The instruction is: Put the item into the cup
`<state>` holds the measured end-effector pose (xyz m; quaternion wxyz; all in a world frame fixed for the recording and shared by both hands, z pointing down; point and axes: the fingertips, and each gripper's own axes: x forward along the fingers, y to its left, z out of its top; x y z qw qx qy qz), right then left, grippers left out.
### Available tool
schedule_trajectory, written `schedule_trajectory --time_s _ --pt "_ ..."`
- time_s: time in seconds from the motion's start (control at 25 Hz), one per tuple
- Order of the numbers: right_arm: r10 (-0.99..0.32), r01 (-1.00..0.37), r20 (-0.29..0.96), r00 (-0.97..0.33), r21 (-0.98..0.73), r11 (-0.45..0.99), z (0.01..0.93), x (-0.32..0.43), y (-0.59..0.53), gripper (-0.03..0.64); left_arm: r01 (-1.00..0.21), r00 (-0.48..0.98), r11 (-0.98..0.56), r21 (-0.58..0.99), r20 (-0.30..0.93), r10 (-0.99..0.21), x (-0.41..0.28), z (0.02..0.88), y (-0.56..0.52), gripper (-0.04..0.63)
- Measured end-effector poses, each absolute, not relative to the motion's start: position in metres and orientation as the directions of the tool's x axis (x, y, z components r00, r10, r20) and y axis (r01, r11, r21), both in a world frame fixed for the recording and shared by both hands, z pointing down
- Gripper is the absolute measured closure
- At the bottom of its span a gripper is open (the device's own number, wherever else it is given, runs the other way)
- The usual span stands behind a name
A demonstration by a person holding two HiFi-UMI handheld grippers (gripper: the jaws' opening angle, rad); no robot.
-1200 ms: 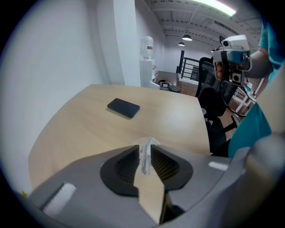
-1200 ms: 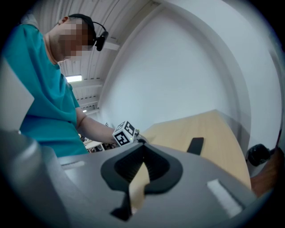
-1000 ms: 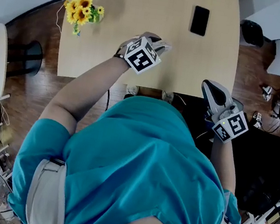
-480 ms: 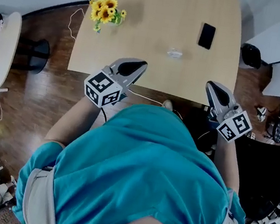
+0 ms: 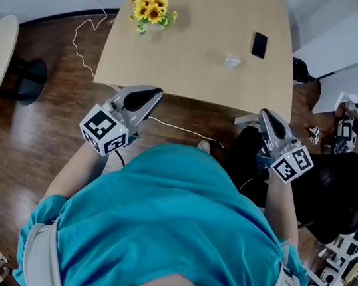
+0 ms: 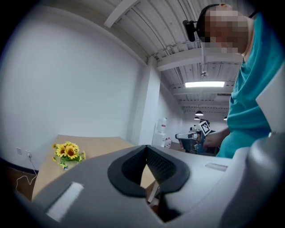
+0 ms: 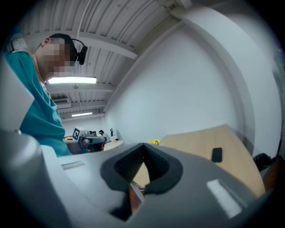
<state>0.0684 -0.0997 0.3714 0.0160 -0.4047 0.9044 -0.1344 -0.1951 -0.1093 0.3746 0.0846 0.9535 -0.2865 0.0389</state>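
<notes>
Head view: the left tool (image 5: pixel 150 93) and right tool (image 5: pixel 267 115) hang short of the table (image 5: pixel 189 80). Both are well apart from a small pale thing (image 5: pixel 232 61) between the sunflowers (image 5: pixel 153 11) and the phone (image 5: pixel 259 44); cup or item, I cannot tell. Left gripper view: pads pressed together, nothing between. Right gripper view: tips meeting, empty.

Worktop (image 5: pixel 196 74): showing pale wood, smooth and matt.
Floor (image 5: pixel 40 124): gleaming as dark, glossy wood planks.
Phone (image 5: pixel 259 44): showing a smooth black face.
Shirt (image 5: pixel 172 225): draping as matt teal cloth.
Left gripper (image 6: pixel 146 148) and right gripper (image 7: pixel 142 146): presenting smooth grey plastic; jaws carrying black ribbed pads.
</notes>
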Motion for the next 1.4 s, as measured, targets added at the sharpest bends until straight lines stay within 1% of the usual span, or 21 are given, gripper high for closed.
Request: schedule_trajectory --time_s 0.12,0.24,0.44,0.64,0.8,1.04,1.16,1.4 --pt "-0.732 -0.728 0.082 -0.677 -0.223 0.648 0.365 0.061 -0.061 0.615 -0.553 0.833 -0.819 0.153 0.115 -0.541 -0.200 0.375 -0.075 0.591" --pt "-0.730 -0.723 0.058 -0.681 -0.210 0.658 0.358 0.073 -0.027 0.615 -0.564 0.826 -0.812 0.150 0.101 -0.555 -0.187 0.373 -0.046 0.591" --pt "-0.699 -0.693 0.040 -0.714 -0.181 0.698 0.368 0.106 0.040 0.615 -0.588 0.809 -0.793 0.159 0.090 -0.581 -0.137 0.370 0.015 0.591" --pt "-0.627 -0.624 0.052 -0.778 -0.182 0.760 0.385 0.133 0.108 0.615 -0.614 0.787 -0.765 0.195 0.073 -0.613 -0.080 0.372 0.080 0.591" --pt "-0.606 -0.600 0.035 -0.795 -0.198 0.775 0.385 0.148 0.144 0.615 -0.624 0.780 -0.764 0.161 0.092 -0.618 -0.058 0.366 0.127 0.591" --pt "-0.615 -0.603 -0.006 -0.788 -0.195 0.774 0.374 0.137 0.171 0.616 -0.649 0.760 -0.748 0.136 0.078 -0.645 -0.083 0.359 0.156 0.591" --pt "-0.632 -0.621 -0.004 -0.775 -0.184 0.762 0.376 0.118 0.174 0.617 -0.643 0.766 -0.757 0.117 0.071 -0.639 -0.105 0.360 0.160 0.591" --pt "-0.655 -0.646 0.024 -0.755 -0.195 0.738 0.383 0.086 0.179 0.617 -0.636 0.771 -0.760 0.132 0.078 -0.632 -0.140 0.368 0.167 0.591"
